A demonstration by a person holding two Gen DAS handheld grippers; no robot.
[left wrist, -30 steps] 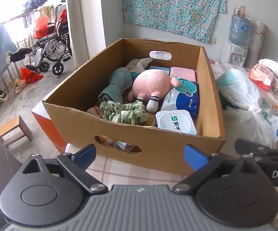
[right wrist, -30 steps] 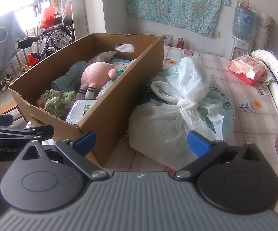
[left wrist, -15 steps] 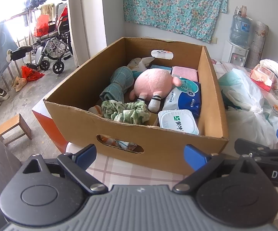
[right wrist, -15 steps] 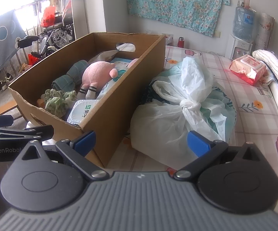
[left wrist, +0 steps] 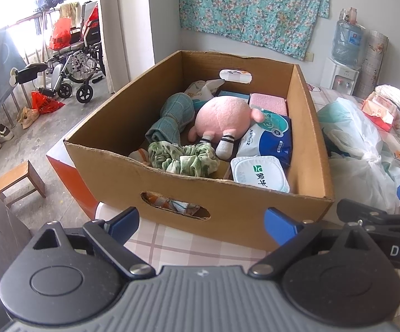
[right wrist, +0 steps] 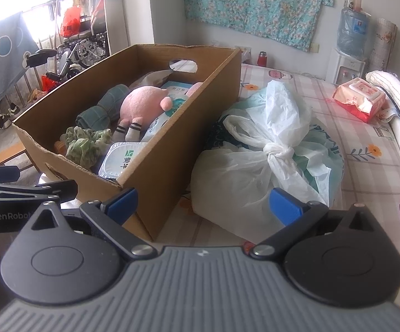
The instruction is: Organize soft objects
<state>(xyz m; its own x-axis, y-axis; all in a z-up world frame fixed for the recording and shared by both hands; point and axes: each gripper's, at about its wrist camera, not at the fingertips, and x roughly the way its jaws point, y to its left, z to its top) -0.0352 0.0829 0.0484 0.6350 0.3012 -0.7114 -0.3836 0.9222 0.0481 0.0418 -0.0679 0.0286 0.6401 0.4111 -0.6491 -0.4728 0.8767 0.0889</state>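
Almost nothing moved; I keep both wide-open grippers, left gripper [left wrist: 201,221] and right gripper [right wrist: 203,203], before the box [left wrist: 238,207]; the tied bag [right wrist: 266,163] lies ahead of the right.

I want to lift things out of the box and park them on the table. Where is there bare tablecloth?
Bare tablecloth lies between the tied plastic bag and the red tissue pack, and a strip runs beyond the bag toward the far wall. It is crowded inside the cardboard box, and the bag presses against the box's side.
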